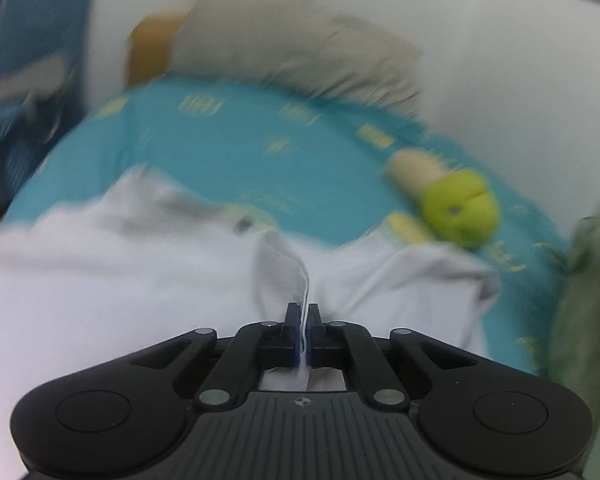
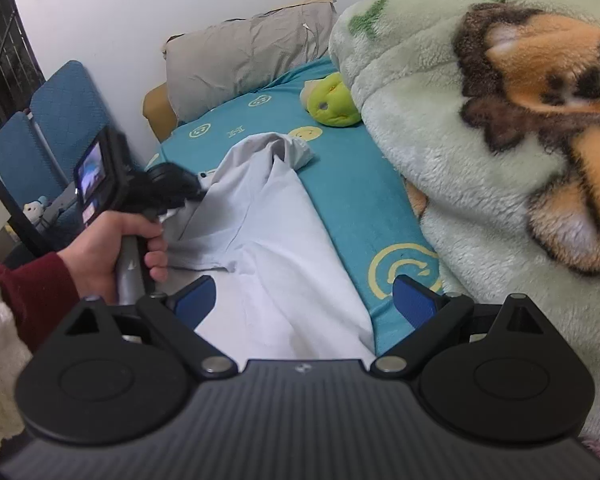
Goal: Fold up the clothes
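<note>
A white garment (image 2: 276,240) lies spread and rumpled on the teal bed sheet (image 2: 352,200). My left gripper (image 1: 303,320) is shut on a thin edge of the white garment (image 1: 140,272), which rises into a ridge in front of the jaws. The left wrist view is motion-blurred. In the right wrist view the left gripper (image 2: 188,194) shows at the garment's left edge, held by a hand in a red sleeve. My right gripper (image 2: 304,300) is open and empty, low over the garment's near right part, with blue pads (image 2: 414,302) on either side.
A green fleece blanket with an animal print (image 2: 480,120) is piled along the right. A green plush toy (image 2: 332,100) and a grey pillow (image 2: 244,60) lie at the bed's head by the white wall. Blue chairs (image 2: 48,136) stand at the left.
</note>
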The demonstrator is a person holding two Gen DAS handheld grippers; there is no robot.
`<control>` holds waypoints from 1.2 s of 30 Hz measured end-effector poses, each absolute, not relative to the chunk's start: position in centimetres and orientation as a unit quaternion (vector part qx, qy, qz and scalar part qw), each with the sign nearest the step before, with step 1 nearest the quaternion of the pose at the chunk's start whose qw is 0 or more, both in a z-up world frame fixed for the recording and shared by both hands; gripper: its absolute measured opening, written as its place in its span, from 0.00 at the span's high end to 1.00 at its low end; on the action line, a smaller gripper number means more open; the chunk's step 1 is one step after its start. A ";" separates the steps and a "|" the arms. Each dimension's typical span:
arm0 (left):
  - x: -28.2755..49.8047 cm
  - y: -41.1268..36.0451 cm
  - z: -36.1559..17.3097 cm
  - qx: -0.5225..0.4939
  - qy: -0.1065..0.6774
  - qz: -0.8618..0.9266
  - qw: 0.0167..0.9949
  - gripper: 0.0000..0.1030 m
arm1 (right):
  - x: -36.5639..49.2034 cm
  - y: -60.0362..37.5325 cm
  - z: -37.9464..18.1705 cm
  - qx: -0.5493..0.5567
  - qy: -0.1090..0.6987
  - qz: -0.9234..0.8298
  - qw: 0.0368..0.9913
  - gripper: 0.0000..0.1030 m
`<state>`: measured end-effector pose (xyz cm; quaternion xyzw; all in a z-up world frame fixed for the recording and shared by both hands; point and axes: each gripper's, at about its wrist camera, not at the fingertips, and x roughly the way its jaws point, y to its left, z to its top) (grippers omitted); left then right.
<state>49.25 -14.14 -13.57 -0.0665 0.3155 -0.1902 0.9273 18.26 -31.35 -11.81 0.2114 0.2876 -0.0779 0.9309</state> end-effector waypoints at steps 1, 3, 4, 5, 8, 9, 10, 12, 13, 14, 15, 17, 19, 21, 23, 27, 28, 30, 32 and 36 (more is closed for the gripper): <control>49.0 -13.9 -13.3 -0.074 0.305 -0.185 0.931 0.97 | 18.3 -31.3 -11.9 0.211 0.289 -0.077 0.931 0.06; 49.0 -13.1 -13.6 -0.067 0.312 -0.146 0.936 0.97 | 18.3 -31.2 -11.9 0.211 0.289 -0.078 0.931 0.06; 49.0 -12.8 -13.8 -0.064 0.316 -0.127 0.938 0.97 | 18.2 -31.2 -11.9 0.211 0.288 -0.078 0.931 0.06; 48.9 -12.4 -14.0 -0.060 0.320 -0.107 0.940 0.97 | 18.2 -31.1 -11.9 0.209 0.287 -0.078 0.932 0.06; 48.9 -11.3 -14.5 -0.050 0.329 -0.048 0.942 0.85 | 18.1 -31.0 -11.7 0.202 0.280 -0.076 0.935 0.06; 48.6 -10.9 -14.5 -0.049 0.333 -0.037 0.941 0.67 | 18.1 -31.0 -11.6 0.201 0.276 -0.074 0.937 0.06; 48.0 -10.4 -14.2 -0.050 0.336 -0.034 0.940 0.49 | 18.1 -30.9 -11.5 0.200 0.271 -0.070 0.939 0.06; 45.9 -9.6 -12.9 -0.045 0.328 -0.037 0.943 0.42 | 17.9 -30.7 -11.1 0.195 0.259 -0.062 0.944 0.06; 44.6 -9.3 -12.2 -0.040 0.325 -0.047 0.944 0.38 | 17.8 -30.6 -10.9 0.192 0.252 -0.058 0.947 0.06; 43.3 -8.9 -11.3 -0.035 0.321 -0.058 0.945 0.36 | 17.8 -30.5 -10.7 0.189 0.247 -0.054 0.949 0.06; 41.6 -8.6 -10.3 -0.027 0.316 -0.066 0.946 0.31 | 17.7 -30.3 -10.6 0.187 0.242 -0.050 0.951 0.06; 37.6 -8.3 -8.3 -0.008 0.302 -0.081 0.950 0.25 | 17.3 -30.0 -10.1 0.182 0.232 -0.043 0.955 0.06; 33.1 -8.0 -6.2 0.003 0.288 -0.093 0.953 0.20 | 16.9 -29.8 -9.5 0.177 0.221 -0.035 0.958 0.06; 28.6 -8.0 -4.2 0.018 0.275 -0.101 0.956 0.17 | 16.3 -29.4 -8.9 0.171 0.210 -0.028 0.962 0.06; 23.9 -8.0 -2.6 0.034 0.269 -0.114 0.956 0.12 | 15.6 -28.9 -8.2 0.165 0.202 -0.020 0.965 0.06; 15.3 -7.4 -0.9 0.028 0.250 -0.144 0.957 0.00 | 14.0 -27.5 -7.1 0.140 0.190 -0.004 0.972 0.06; 13.7 -7.2 -0.8 0.027 0.244 -0.145 0.959 0.00 | 13.6 -27.0 -6.9 0.132 0.189 -0.001 0.973 0.06; 11.0 -6.8 -0.7 0.027 0.237 -0.137 0.961 0.00 | 12.8 -26.2 -6.4 0.116 0.186 0.007 0.976 0.06; 9.2 -6.1 -0.8 0.024 0.231 -0.131 0.964 0.00 | 11.8 -25.6 -6.1 0.111 0.183 0.013 0.977 0.06; 8.5 -4.0 -1.4 0.008 0.235 -0.129 0.963 0.00 | 10.1 -24.4 -5.6 0.101 0.185 0.026 0.977 0.06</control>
